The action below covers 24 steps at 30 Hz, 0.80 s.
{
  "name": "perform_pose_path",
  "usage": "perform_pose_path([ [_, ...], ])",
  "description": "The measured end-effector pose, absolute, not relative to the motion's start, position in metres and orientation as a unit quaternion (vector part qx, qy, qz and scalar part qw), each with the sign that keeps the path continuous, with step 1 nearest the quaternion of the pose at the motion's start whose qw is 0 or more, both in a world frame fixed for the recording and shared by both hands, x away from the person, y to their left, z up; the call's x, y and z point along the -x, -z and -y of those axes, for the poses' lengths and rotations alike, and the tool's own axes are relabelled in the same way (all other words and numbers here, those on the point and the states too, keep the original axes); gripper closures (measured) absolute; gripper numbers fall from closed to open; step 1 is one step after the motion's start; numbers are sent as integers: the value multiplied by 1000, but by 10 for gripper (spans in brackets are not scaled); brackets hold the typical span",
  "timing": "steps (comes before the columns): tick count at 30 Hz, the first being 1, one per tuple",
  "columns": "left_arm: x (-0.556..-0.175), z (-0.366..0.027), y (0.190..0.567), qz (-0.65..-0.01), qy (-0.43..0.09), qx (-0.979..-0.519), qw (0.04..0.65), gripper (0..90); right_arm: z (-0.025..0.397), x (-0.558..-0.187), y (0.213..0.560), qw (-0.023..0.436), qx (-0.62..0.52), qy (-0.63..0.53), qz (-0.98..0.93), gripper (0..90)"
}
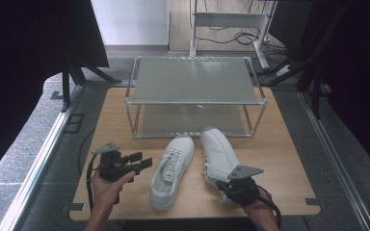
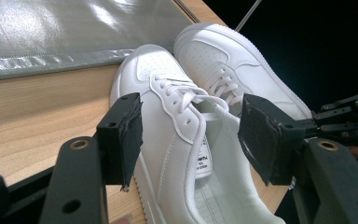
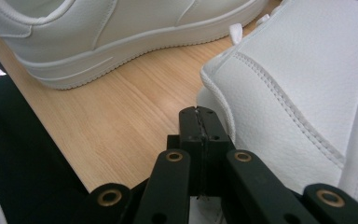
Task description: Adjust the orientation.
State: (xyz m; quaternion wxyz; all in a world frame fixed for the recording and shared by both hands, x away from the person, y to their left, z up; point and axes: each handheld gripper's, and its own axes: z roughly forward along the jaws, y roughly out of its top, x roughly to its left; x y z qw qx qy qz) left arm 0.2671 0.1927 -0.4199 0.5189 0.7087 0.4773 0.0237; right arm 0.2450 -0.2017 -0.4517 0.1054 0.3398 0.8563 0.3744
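Two white lace-up sneakers lie side by side on the wooden table [image 1: 279, 159], toes toward the rack. My left gripper [image 1: 142, 161] hovers just left of the left sneaker [image 1: 172, 171], jaws wide open. In the left gripper view the left gripper [image 2: 193, 135] frames the left sneaker [image 2: 168, 121], with the right sneaker [image 2: 228, 60] beyond it. My right gripper [image 1: 221, 185] sits at the heel of the right sneaker [image 1: 219, 151]. In the right gripper view the right gripper [image 3: 199, 126] is shut with nothing between its jaws, right beside the right sneaker's heel [image 3: 298, 79]. The left sneaker [image 3: 112, 28] lies farther off.
A two-tier metal rack [image 1: 195, 101] with grey shelves stands at the back of the table, its lower shelf [image 2: 51, 32] just beyond the toes. Bare wood [image 3: 121, 107] runs between the sneakers. Dark curtains and frame legs surround the table.
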Motion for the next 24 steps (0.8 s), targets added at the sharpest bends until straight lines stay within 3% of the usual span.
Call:
perform_pose_path([
  [12,-266,-194,421,-478,-23,-708,520,403,231,-253,442,96,-364,-417,-827,900],
  [20,-266,-194,422,-477,-22,-709,519,407,278,-273,440,111,-411,-437,-792,900],
  [24,-266,-193,421,-475,-22,-710,518,406,306,-290,453,86,-440,-434,-781,900],
])
